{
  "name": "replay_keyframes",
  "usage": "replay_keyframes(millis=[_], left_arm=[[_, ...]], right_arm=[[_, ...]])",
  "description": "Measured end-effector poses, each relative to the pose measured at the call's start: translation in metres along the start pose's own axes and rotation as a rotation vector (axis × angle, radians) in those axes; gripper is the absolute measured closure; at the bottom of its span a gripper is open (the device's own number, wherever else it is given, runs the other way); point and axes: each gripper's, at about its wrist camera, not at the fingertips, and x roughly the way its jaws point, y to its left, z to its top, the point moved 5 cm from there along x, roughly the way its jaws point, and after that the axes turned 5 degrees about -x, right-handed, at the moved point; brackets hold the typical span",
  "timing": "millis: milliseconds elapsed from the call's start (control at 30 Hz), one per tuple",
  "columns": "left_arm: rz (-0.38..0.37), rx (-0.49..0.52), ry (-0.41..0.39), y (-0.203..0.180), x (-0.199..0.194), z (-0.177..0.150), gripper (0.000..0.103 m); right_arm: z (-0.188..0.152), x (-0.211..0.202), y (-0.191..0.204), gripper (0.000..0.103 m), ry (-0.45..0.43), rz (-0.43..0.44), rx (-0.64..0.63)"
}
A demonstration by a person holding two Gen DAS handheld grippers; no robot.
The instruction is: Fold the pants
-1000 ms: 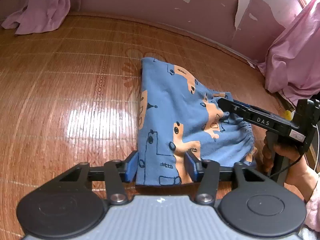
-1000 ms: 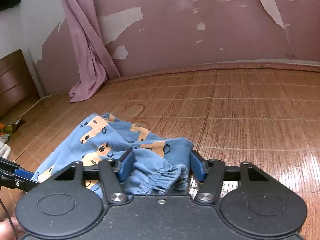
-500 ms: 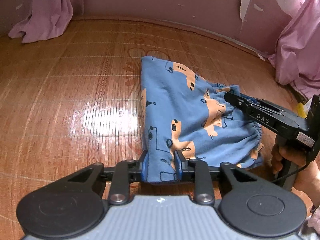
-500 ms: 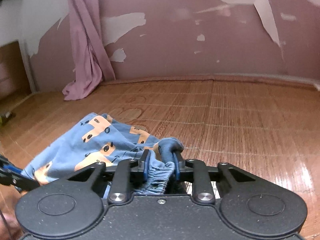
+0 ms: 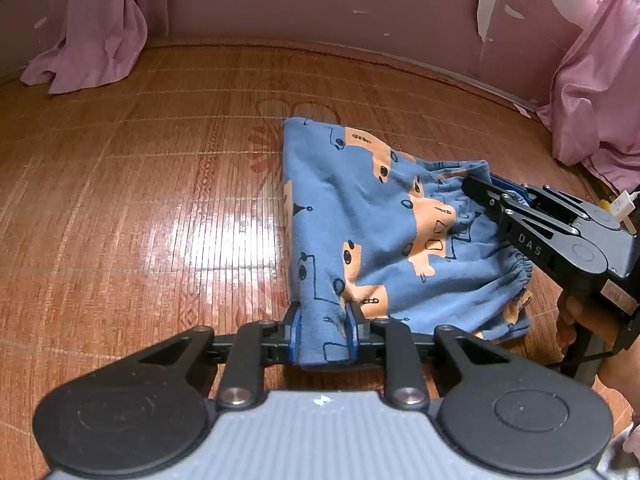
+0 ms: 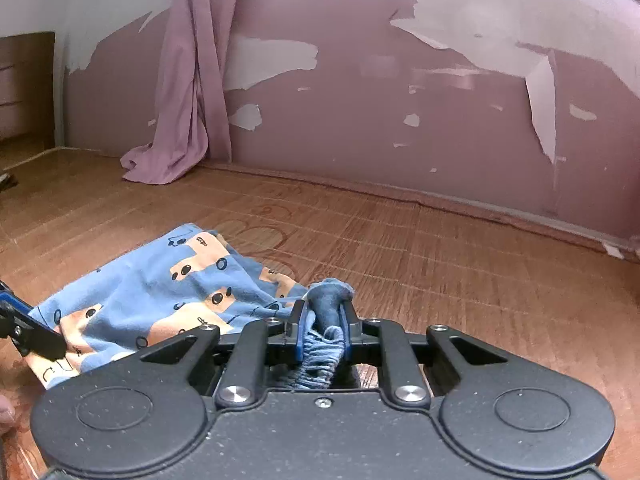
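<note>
- The pants lie on the bamboo mat, blue with orange prints, spread out in front of the pink wall.
- The left tool is closed on the near corner of the pants, a fold of cloth pinched between its blue pads.
- The right tool is closed on the gathered elastic waistband, with a bunch of cloth poking out beyond the tips.
- The cloth looks thin, light and limp; it will likely sag and crease between the two holds instead of keeping a line.
- Corners and the waistband edge seem the best places to hold, kept taut so the fold lands flat.
- A pink curtain hangs well away from the pants.
</note>
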Motion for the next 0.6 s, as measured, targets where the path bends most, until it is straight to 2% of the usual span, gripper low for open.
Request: replay_keyframes(millis=[200,367,600], left_arm=[[-0.004,0.003,-0.015,-0.001,-0.002,0.002,0.082],[-0.003,0.023,-0.036,-0.003,-0.004,0.004,0.084],[0.0,0.088,-0.074,-0.003,0.001,0.03,0.086]], right_arm=[[0.004,-0.008,0.008,0.087,-0.029,-0.029,-0.085],[0.008,-0.015,0.019,0.088,-0.066,-0.071,-0.204],[0.018,-0.004,0.017,0.089,-0.069,-0.118,-0.293]])
